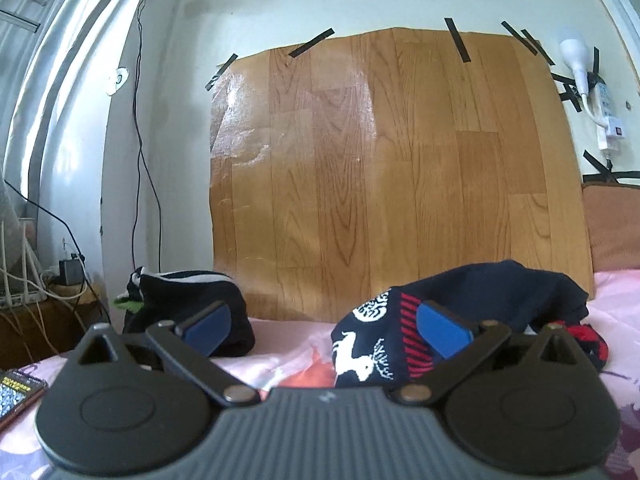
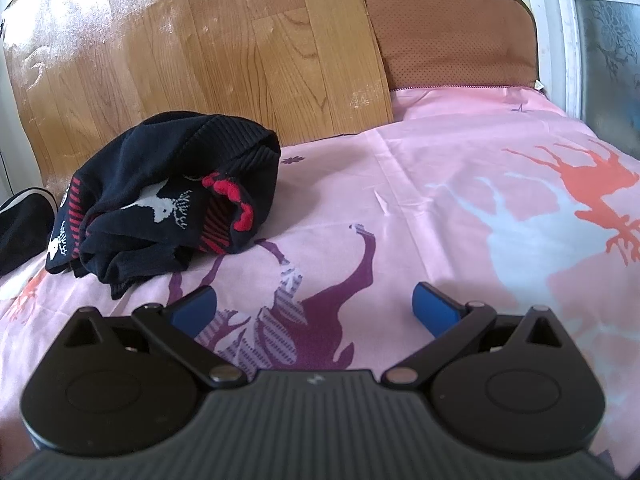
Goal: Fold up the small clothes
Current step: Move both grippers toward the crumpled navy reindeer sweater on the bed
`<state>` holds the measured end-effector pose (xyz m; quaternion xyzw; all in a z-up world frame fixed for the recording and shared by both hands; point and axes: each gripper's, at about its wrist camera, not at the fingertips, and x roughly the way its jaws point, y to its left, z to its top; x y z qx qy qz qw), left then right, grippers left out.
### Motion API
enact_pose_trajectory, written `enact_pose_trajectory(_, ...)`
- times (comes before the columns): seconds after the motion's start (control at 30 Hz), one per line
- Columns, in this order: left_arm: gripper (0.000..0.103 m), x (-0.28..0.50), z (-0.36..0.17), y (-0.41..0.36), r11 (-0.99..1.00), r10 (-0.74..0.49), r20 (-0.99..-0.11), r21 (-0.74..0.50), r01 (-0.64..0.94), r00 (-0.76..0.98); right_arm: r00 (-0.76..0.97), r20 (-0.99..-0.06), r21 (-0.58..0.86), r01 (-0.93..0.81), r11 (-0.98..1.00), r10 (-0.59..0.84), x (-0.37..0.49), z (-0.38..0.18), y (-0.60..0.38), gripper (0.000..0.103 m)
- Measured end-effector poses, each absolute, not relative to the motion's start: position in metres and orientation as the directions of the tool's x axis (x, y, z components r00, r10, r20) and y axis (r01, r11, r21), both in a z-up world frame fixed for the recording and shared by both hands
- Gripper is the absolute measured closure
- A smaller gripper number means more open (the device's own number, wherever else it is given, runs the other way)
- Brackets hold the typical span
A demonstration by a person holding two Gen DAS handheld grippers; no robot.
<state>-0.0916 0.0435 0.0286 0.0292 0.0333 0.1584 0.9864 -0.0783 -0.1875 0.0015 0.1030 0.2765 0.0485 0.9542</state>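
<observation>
Pink deer-print bedsheet (image 2: 460,152) carries your work: the navy reindeer sweater (image 2: 168,196) lies crumpled against the wood-grain panel (image 2: 200,40), unfolded. Both your left gripper (image 1: 324,330) and right gripper (image 2: 314,306) hang released, jaws spread, holding nothing.

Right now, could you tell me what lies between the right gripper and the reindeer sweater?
Only bare pink sheet, in the right wrist view, between right gripper and sweater.

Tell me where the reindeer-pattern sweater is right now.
The reindeer sweater lies crumpled on the pink bedsheet, left in the right wrist view, just before the wood-grain board, beside another dark garment.
</observation>
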Motion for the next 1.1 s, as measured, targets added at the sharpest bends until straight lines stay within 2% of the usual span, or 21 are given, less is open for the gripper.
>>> enact_pose_trajectory(1.1, 0.000, -0.0856, 0.0272, 0.0417, 0.948, 0.316, -0.139, 0.088, -0.306, 0.938, 0.850, -0.499, 0.267, -0.037, 0.963, 0.171, -0.0792, 0.0011, -0.1916, 0.000)
